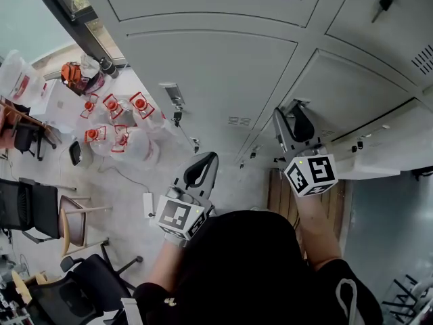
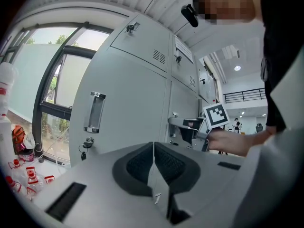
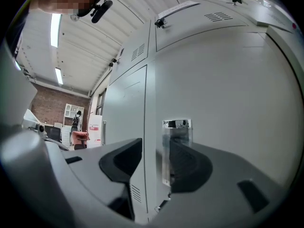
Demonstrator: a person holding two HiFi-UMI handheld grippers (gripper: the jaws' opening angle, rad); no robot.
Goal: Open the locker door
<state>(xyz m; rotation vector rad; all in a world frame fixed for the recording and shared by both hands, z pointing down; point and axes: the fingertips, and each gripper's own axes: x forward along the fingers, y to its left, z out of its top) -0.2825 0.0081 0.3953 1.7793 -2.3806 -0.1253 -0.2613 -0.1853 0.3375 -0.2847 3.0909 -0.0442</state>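
Grey metal lockers (image 1: 216,66) fill the top of the head view. My right gripper (image 1: 292,114) is up against a locker door (image 3: 228,103) and stands open. In the right gripper view that door's chrome recessed handle (image 3: 176,148) shows between the two dark pads (image 3: 124,159), just ahead of them, and they do not press on it. My left gripper (image 1: 205,161) hangs lower and to the left, away from the lockers. Its jaws are shut with nothing between them (image 2: 153,148). In the left gripper view another locker handle (image 2: 94,112) is off to the left.
Several clear water jugs with red caps (image 1: 116,133) sit on the floor by the window at left. Office chairs (image 1: 30,212) stand at the lower left. Keys hang from locks on the lockers (image 1: 385,2) (image 2: 86,144). A pale panel (image 1: 385,162) juts out right of the right gripper.
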